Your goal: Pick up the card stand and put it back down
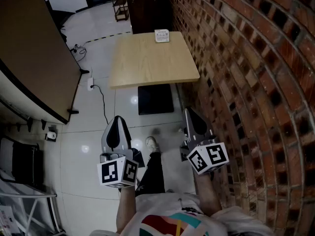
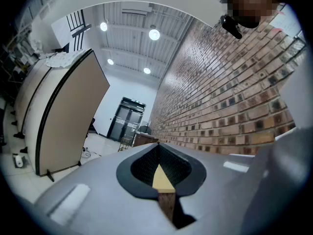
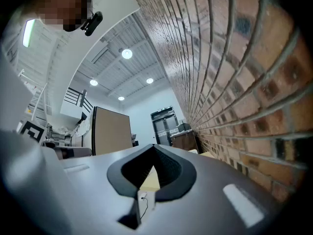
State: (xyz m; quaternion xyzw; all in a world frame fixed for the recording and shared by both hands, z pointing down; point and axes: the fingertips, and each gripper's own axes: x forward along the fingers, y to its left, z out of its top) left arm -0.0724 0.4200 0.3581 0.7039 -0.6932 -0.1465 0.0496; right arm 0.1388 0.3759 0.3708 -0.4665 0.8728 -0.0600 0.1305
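Note:
The card stand (image 1: 162, 36), a small white block with print, stands at the far edge of a light wooden table (image 1: 147, 63) in the head view. Both grippers hang low near the person's body, well short of the table. My left gripper (image 1: 117, 118) points forward over the floor with its jaws together and nothing in them. My right gripper (image 1: 188, 111) is beside the brick wall, also shut and empty. In the left gripper view the left gripper (image 2: 157, 143) shows closed tips, with a wedge of the tabletop (image 2: 161, 177) behind them. The right gripper (image 3: 153, 145) looks the same in its own view.
A brick wall (image 1: 246, 58) runs along the right side, touching the table. A large tan partition panel (image 1: 34, 48) stands at the left. A dark base plate (image 1: 155, 99) lies under the table's near edge. A cable (image 1: 101, 97) trails over the glossy floor. A dark cabinet (image 1: 147, 9) stands behind the table.

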